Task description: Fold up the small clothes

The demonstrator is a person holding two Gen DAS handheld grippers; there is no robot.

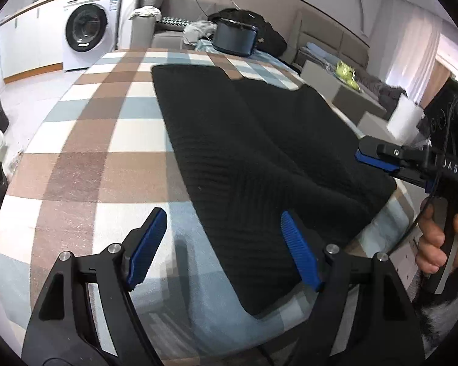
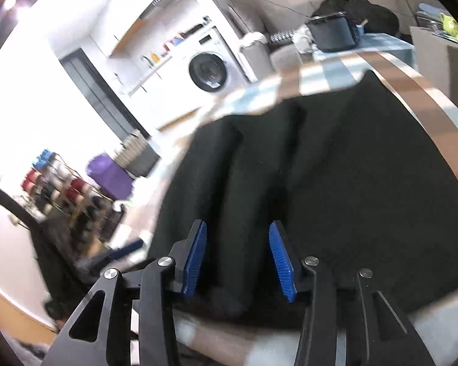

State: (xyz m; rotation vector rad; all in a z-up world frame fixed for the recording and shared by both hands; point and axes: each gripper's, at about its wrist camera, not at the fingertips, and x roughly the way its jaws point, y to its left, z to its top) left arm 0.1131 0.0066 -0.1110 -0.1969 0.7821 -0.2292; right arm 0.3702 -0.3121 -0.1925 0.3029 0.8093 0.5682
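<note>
A black garment (image 1: 259, 152) lies spread on the checked cloth (image 1: 91, 167), already looking doubled along a central crease, with its near edge by both tools. The left gripper (image 1: 223, 247) is wide open and holds nothing: its right finger sits over the garment's near left corner while its left finger is out over bare cloth, so the corner lies between the two pads but nearer the right one. The right gripper (image 2: 236, 259) is about half open with black fabric bunched between its fingers; the pads (image 2: 195, 259) do not appear to press the fabric, so it seems poised to pinch, not gripping, though blur makes contact hard to judge. In the left view this tool shows at the garment's near right edge. The step in hand is probably taking both near corners for a fold away from the person. To do it well, the left fingers should shift right so the edge sits squarely between them, then both should close low on the hem, catching all layers, and lift evenly so the crease stays straight and the far edge does not drag.
</note>
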